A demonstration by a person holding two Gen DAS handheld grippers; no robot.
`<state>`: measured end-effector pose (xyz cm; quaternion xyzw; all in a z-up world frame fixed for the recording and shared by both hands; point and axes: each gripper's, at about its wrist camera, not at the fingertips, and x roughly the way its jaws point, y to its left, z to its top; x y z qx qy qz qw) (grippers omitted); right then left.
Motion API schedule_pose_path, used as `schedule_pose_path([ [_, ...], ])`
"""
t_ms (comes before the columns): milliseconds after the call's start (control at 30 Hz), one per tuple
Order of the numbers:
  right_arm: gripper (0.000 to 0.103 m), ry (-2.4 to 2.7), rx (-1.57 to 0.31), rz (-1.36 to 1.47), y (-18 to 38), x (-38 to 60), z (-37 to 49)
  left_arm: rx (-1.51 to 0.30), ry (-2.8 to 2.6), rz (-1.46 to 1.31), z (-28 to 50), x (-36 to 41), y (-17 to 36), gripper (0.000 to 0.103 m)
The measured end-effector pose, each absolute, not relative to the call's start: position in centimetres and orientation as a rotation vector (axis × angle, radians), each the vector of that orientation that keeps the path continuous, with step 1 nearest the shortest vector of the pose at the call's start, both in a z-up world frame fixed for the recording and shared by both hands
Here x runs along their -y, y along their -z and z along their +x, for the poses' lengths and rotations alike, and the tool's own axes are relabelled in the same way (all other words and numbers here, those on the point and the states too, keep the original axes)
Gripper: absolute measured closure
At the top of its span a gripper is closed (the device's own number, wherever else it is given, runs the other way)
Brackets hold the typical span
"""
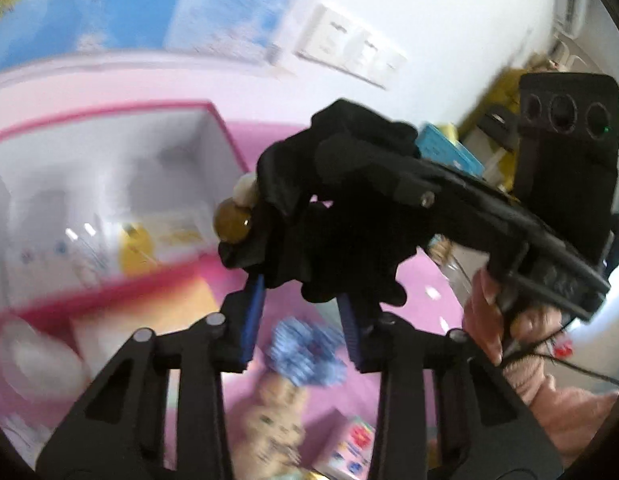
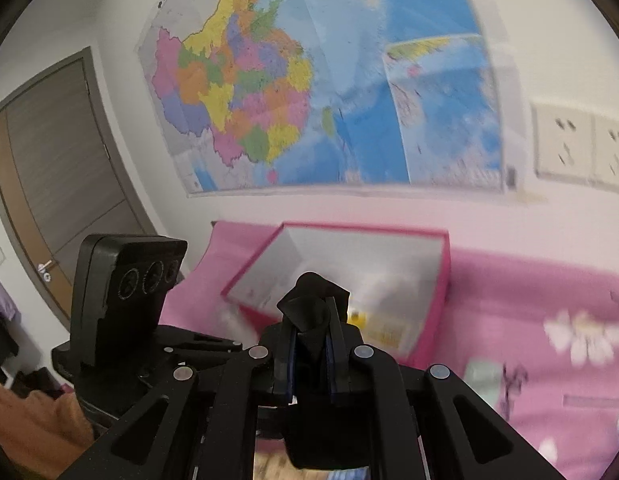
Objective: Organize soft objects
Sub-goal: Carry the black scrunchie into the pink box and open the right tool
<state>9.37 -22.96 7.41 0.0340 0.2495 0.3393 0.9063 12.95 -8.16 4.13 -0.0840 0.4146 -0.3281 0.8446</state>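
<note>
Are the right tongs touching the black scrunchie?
Touching. The right wrist view shows the right tongs closed on the black scrunchie, its fabric pinched between both pads.

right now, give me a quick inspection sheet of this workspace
surface: pink cloth with flower print
job's things: black scrunchie with beads held up between both grippers; blue scrunchie and leopard-print one lying below
clutter: open pink-edged box with small packets inside
grippers: right gripper shut on the black scrunchie; left gripper open, fingers spread beneath it
cables: thin black cable near the right hand
surroundings: wall map, wall sockets, door
</note>
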Motion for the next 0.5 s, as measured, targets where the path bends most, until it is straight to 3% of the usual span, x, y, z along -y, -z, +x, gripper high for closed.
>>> schedule_pose_path([
  [500, 0.091, -0.589, -0.617, -0.061, -4.8, 17.3, 22.4, -0.998, 0.437, -0.161, 23.1, 6.5, -1.7, 0.066],
])
